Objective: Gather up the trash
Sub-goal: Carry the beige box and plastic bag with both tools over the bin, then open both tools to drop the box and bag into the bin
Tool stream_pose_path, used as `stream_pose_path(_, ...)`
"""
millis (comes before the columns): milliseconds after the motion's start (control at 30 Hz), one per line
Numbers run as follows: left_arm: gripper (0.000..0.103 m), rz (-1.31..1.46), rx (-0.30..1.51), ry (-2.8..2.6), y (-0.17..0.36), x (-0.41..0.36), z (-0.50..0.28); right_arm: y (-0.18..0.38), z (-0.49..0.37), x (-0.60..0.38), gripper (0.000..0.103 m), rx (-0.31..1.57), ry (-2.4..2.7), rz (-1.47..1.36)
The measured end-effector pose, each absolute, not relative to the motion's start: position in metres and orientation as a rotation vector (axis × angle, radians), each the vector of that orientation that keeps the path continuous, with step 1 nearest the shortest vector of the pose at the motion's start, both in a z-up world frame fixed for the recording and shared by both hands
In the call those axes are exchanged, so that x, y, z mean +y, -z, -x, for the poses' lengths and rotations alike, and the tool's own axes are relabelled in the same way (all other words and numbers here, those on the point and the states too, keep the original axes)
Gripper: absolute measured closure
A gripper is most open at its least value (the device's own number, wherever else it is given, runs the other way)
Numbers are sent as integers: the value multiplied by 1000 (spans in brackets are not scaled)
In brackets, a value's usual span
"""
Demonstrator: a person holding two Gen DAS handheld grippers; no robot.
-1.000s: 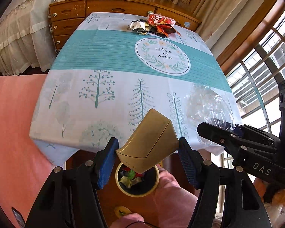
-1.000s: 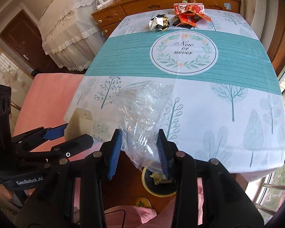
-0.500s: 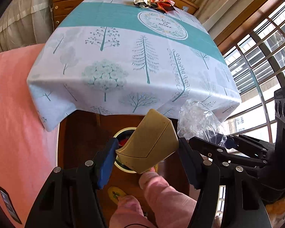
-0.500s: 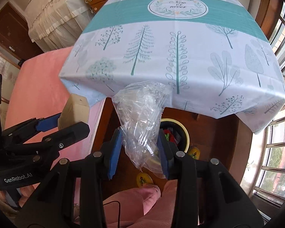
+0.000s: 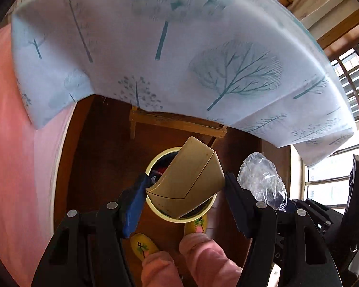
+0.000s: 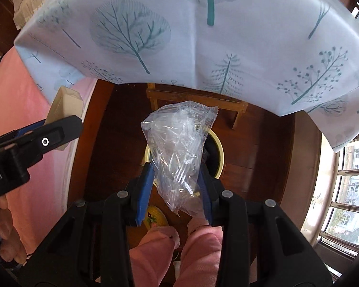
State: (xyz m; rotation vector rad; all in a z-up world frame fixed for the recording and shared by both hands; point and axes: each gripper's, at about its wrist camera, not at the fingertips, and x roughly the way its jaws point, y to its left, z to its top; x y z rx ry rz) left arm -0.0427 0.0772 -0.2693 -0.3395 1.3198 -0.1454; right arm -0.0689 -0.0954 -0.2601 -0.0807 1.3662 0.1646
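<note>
Overhanging both views, a pale tablecloth (image 5: 179,47) printed with teal trees is draping off a wooden table edge above a dark wood floor (image 5: 103,162). Between its jaws the left gripper (image 5: 184,191) is clenching a tan, wedge-shaped carton (image 5: 189,181), smooth and creased, which is hanging directly over a round yellow-rimmed bin (image 5: 155,162) already holding colourful scraps. Beside it, the right gripper (image 6: 176,184) is grasping a crumpled clear plastic bag (image 6: 179,148), glossy and wrinkled with a serrated edge, its body rising ahead of the blue pads and covering much of the same bin (image 6: 219,148). Below both sets of jaws, pink fleecy trouser legs (image 6: 198,244) and yellow slippers (image 5: 143,245) are showing. Left of the jaws, a pink cloth (image 5: 16,155) is lying; right of them, barred windows (image 6: 347,191) are letting in daylight.
</note>
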Motion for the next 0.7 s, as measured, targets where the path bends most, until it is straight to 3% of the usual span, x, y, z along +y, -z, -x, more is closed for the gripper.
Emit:
stream_pose_path(367, 38, 301, 1412, 92, 416, 30, 30, 393, 64, -132, 70, 1414, -121, 5)
stream_pose_path(700, 34, 332, 1453, 108, 478, 30, 27, 435, 52, -147, 69, 1390, -95, -46)
